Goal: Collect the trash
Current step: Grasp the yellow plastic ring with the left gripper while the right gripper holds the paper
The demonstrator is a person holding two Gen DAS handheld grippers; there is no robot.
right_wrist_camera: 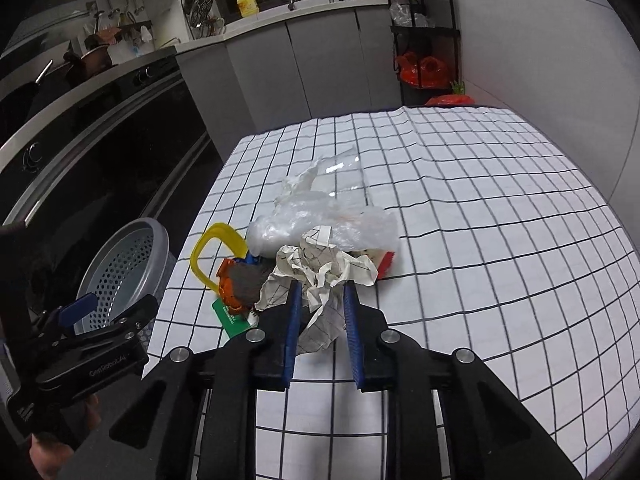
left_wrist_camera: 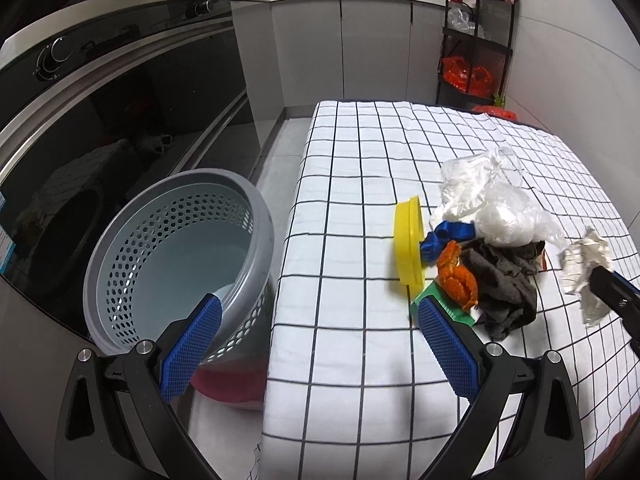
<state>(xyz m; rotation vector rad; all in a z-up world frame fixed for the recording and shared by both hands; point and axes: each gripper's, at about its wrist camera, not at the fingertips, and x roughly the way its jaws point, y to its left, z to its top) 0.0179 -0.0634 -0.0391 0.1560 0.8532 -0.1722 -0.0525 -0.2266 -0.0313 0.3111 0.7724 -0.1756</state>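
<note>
One crumpled paper wad point(right_wrist_camera: 320, 280), white with printed black lines, sits clamped between the blue pads of the right gripper point(right_wrist_camera: 320, 292), at the near edge of the trash heap on the table's checked cloth point(right_wrist_camera: 500, 220). Behind and left of the wad lie one clear plastic bag bundle point(right_wrist_camera: 320, 220), one yellow lid point(left_wrist_camera: 409, 240) standing on its edge, one grey rag point(left_wrist_camera: 506, 284), one orange peel piece point(left_wrist_camera: 458, 280), one blue scrap point(left_wrist_camera: 444, 238) and one green packet point(right_wrist_camera: 230, 316); a red-edged item peeks from under the plastic, though what it is stays unclear. The left gripper point(left_wrist_camera: 316, 318) hovers with its two fingers spread wide and nothing between them, over the table's left edge. One grey perforated basket point(left_wrist_camera: 176, 256) stands on the floor just beside the table.
</note>
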